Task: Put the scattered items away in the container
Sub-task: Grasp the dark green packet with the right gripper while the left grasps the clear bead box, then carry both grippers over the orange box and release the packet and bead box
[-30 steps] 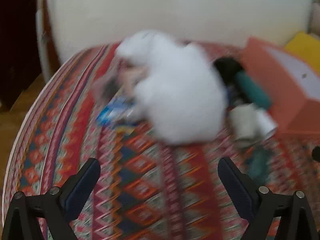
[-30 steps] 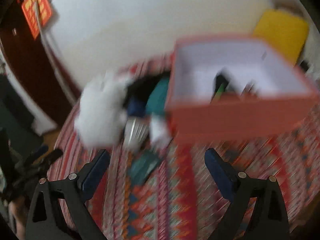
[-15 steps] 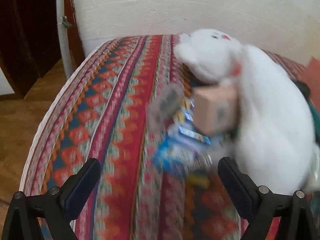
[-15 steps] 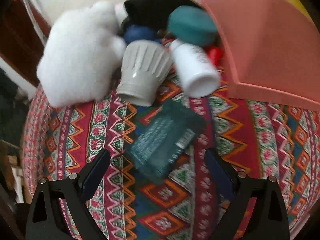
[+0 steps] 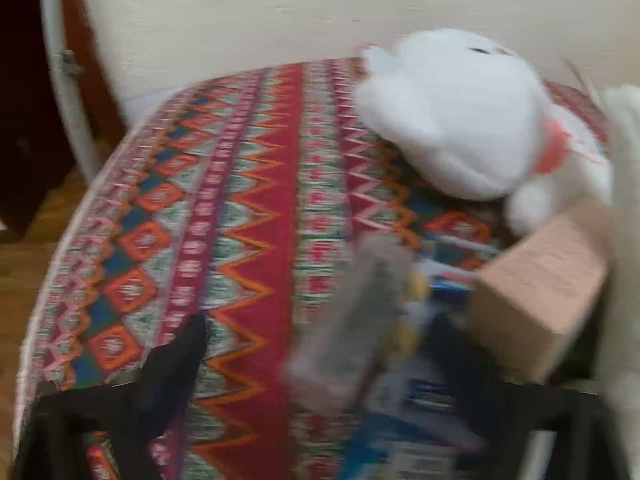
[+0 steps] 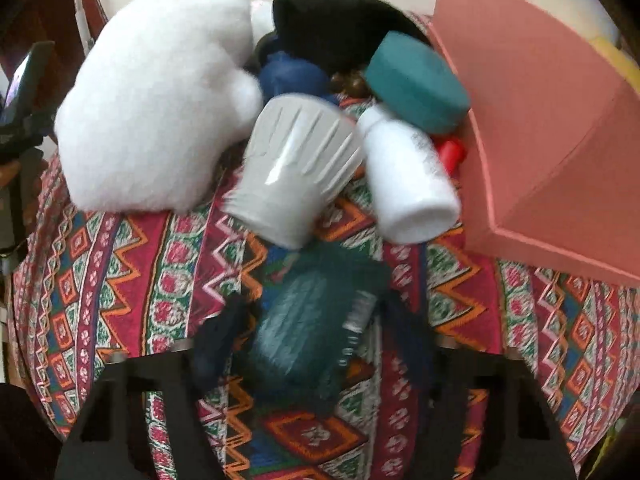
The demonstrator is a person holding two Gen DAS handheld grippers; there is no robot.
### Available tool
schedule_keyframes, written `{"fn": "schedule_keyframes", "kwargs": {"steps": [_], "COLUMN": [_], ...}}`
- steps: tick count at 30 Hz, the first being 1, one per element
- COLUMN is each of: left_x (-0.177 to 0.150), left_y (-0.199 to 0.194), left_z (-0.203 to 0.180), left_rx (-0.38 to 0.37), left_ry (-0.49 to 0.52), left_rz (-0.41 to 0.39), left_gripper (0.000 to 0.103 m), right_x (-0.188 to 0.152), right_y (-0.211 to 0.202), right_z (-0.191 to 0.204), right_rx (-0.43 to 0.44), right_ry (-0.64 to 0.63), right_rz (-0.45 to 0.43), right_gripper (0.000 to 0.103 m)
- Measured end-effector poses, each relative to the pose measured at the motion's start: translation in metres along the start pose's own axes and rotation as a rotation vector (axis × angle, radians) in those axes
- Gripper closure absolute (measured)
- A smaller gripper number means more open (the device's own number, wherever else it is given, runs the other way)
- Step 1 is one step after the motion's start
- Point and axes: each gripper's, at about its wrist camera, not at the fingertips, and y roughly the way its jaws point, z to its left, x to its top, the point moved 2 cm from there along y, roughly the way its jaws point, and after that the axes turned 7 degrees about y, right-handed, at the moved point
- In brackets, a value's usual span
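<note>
In the right wrist view, a dark teal packet (image 6: 304, 320) lies on the patterned cloth between my right gripper's (image 6: 316, 340) fingers. The jaws are closing and the pads push on its edges; the packet is blurred while the cloth is sharp. The salmon container box (image 6: 540, 120) stands to the right. In the blurred left wrist view, my left gripper (image 5: 320, 360) hangs low over a grey packet (image 5: 352, 320) and blue packets (image 5: 420, 400). Its jaws are closing, with the left finger (image 5: 176, 360) still apart from the grey packet.
A white plush toy (image 6: 152, 100) (image 5: 460, 120), grey ribbed cup (image 6: 296, 168), white bottle (image 6: 408, 184), teal round case (image 6: 416, 84), black cloth (image 6: 336, 28) and red cap (image 6: 450, 154) crowd beside the container. A cardboard box (image 5: 540, 300) leans against the plush. The table edge (image 5: 60, 280) curves off at left.
The left gripper swung left past the plush, came down over the packets and its jaws narrowed. The right gripper dropped from the container to the teal packet and its jaws closed in on it.
</note>
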Motion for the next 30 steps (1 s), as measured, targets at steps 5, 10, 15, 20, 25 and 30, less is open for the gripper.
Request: {"fn": "schedule_keyframes", "kwargs": {"steps": [5, 10, 15, 20, 25, 30], "left_x": [-0.006, -0.021, -0.05, -0.085, -0.093, -0.066], "left_y": [-0.021, -0.095, -0.226, -0.288, -0.293, -0.306], "left_z": [-0.018, -0.022, -0.041, -0.056, -0.079, -0.139], "left_rx": [0.057, 0.055, 0.046, 0.071, 0.025, -0.082], "left_ry": [0.042, -0.062, -0.129, -0.121, -0.093, 0.006], "left_rz": [0.003, -0.044, -0.237, -0.314, -0.284, -0.336], "left_gripper": [0.081, 0.081, 0.081, 0.081, 0.081, 0.08], "right_x": [-0.003, -0.015, -0.029, -0.043, -0.035, -0.028], "right_y": [-0.007, -0.04, -0.162, -0.225, -0.2, -0.194], "right_z": [-0.01, -0.006, 0.035, 0.057, 0.069, 0.056], "right_rx": [0.052, 0.117, 0.264, 0.324, 0.325, 0.249], "right_ry": [0.027, 0.016, -0.116, -0.197, -0.192, -0.139], "right_rz": [0.016, -0.038, -0.377, -0.563, -0.492, -0.55], "right_gripper": [0.055, 0.056, 0.056, 0.056, 0.056, 0.056]}}
